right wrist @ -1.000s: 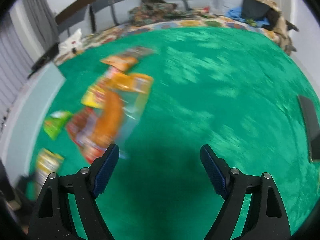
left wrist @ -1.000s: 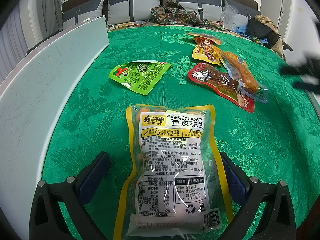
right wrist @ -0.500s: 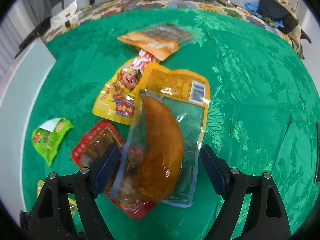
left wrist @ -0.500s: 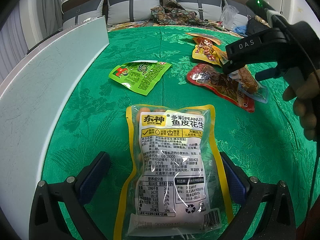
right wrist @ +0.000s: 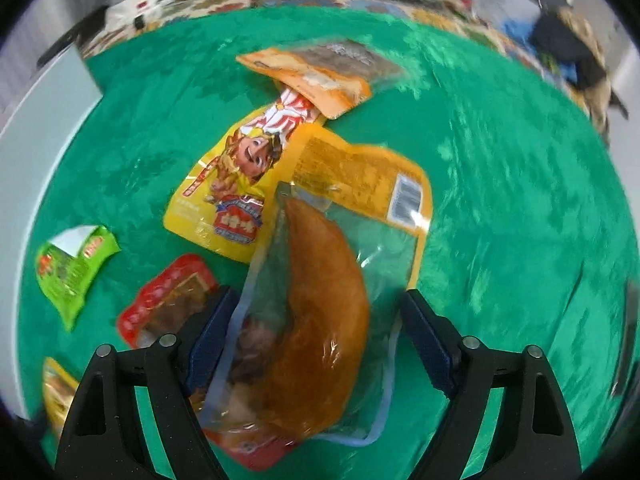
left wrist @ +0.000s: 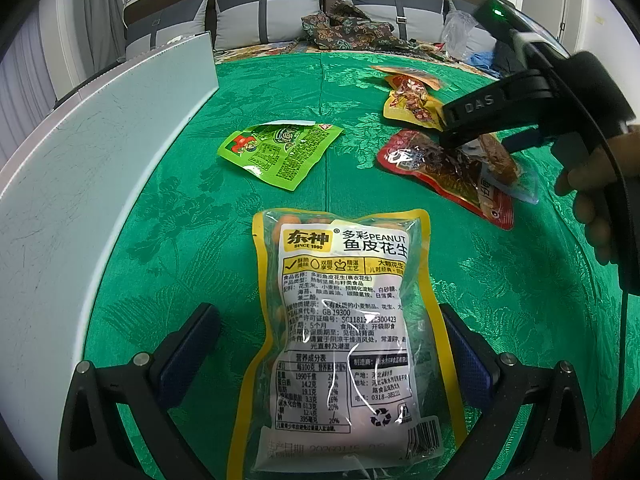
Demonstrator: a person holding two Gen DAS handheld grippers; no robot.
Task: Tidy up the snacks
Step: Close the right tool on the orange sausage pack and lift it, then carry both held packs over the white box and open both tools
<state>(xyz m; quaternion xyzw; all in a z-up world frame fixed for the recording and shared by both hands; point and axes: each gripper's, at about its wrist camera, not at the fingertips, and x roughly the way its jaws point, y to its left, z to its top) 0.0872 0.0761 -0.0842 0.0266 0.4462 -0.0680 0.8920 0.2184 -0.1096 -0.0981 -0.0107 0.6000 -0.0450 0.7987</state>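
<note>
A yellow-edged peanut bag (left wrist: pixel 340 332) lies flat on the green cloth between the fingers of my open left gripper (left wrist: pixel 332 352), untouched. My right gripper (right wrist: pixel 316 340) is open and straddles a clear pouch with an orange-brown chicken leg (right wrist: pixel 320 320); its jaws stand on either side of the pouch. That pouch overlaps a red pouch (right wrist: pixel 168 300) and a yellow cartoon packet (right wrist: pixel 236 184). In the left wrist view the right gripper (left wrist: pixel 472 124) hovers over the red pouch (left wrist: pixel 432 164). A green packet (left wrist: pixel 280 150) lies apart, left of the pile.
A pale grey board (left wrist: pixel 80 184) stands along the left side of the cloth. An orange packet (right wrist: pixel 316 72) lies at the far end of the pile. Sofa cushions (left wrist: pixel 264 16) and clothes sit behind the table. Bare green cloth (right wrist: pixel 520 200) spreads to the right.
My right gripper swung left and came down over the chicken-leg pouch, which now lies between its fingers. My left gripper and the peanut bag have not moved.
</note>
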